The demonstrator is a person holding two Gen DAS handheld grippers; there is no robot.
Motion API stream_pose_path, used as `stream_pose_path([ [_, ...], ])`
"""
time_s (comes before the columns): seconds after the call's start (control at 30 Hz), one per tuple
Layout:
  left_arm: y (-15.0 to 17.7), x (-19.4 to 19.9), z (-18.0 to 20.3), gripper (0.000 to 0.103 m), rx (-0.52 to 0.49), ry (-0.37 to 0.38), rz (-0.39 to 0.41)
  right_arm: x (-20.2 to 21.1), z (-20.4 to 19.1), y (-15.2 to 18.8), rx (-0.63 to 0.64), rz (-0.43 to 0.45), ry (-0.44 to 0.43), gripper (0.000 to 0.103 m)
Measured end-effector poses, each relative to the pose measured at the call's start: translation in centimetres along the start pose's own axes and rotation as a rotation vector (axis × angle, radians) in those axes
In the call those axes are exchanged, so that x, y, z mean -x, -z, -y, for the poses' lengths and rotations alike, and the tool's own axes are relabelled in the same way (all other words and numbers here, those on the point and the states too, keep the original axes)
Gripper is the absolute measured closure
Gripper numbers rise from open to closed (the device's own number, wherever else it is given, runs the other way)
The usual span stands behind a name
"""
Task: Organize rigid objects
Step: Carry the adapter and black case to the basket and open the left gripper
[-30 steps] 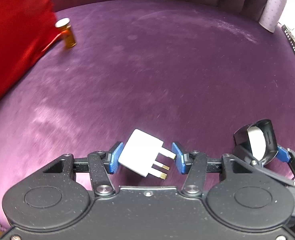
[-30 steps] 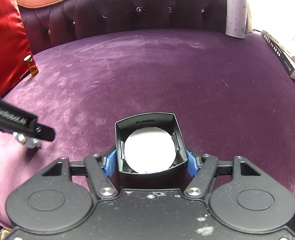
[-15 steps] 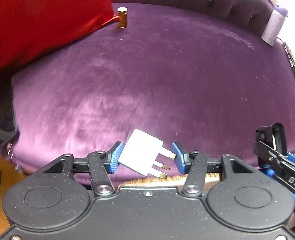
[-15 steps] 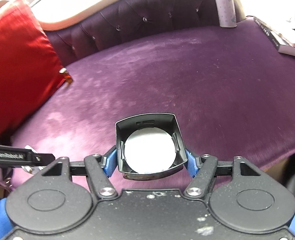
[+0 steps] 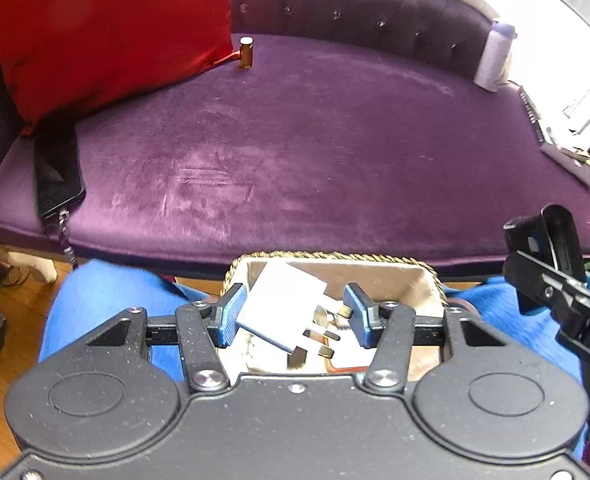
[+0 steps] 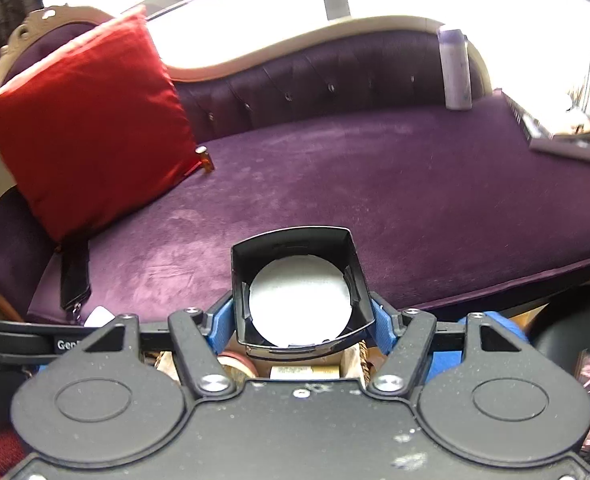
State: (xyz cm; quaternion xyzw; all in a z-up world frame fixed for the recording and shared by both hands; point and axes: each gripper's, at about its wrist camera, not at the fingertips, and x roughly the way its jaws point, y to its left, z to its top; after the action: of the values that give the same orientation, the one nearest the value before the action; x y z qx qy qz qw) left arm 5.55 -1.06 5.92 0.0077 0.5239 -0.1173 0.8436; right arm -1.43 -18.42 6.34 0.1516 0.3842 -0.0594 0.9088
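With the left gripper [image 5: 293, 314] clamping a white plug [image 5: 281, 306] and the right gripper [image 6: 301, 320] clamping a black holder [image 6: 299, 284], both hang above the basket [image 5: 335, 258], so the drop-off step needs lowering, then release.

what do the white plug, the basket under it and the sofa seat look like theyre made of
White plug: likely smooth matte plastic, with brassy metal pins.
Basket: seemingly cloth-lined walls, with a twisted golden cord along the rim.
Sofa seat: purple velvet-like pile; brush marks show lighter and darker.
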Motion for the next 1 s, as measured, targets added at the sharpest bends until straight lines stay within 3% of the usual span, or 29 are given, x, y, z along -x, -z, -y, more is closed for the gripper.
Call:
stream_pose_path([
  [0.17, 1.5, 2.8, 0.8, 0.052, -0.031, -0.012, 0.042, 4.2, -0.4, -0.1, 0.018, 0.026, -0.011, 0.036],
  [0.27, 2.0, 2.7, 0.9, 0.052, -0.036, -0.017, 0.056, 4.4, -0.4, -0.1, 0.027, 0.030, -0.018, 0.036],
  [0.4, 2.8, 0.7, 0.8, 0.052, -0.025, -0.017, 0.033, 2.3, -0.9, 1.2, 0.054, 0.010, 0.039, 0.036],
  [0.7, 6.5, -3.1, 1.7, 0.052, -0.074, -0.054, 0.029, -1.9, -0.8, 6.2, 0.075, -0.075, 0.065, 0.036],
  [1.0, 6.2, -3.5, 1.7, 0.052, -0.074, -0.072, 0.016, -2.6, -0.4, 6.7, 0.048, -0.106, 0.080, 0.036],
])
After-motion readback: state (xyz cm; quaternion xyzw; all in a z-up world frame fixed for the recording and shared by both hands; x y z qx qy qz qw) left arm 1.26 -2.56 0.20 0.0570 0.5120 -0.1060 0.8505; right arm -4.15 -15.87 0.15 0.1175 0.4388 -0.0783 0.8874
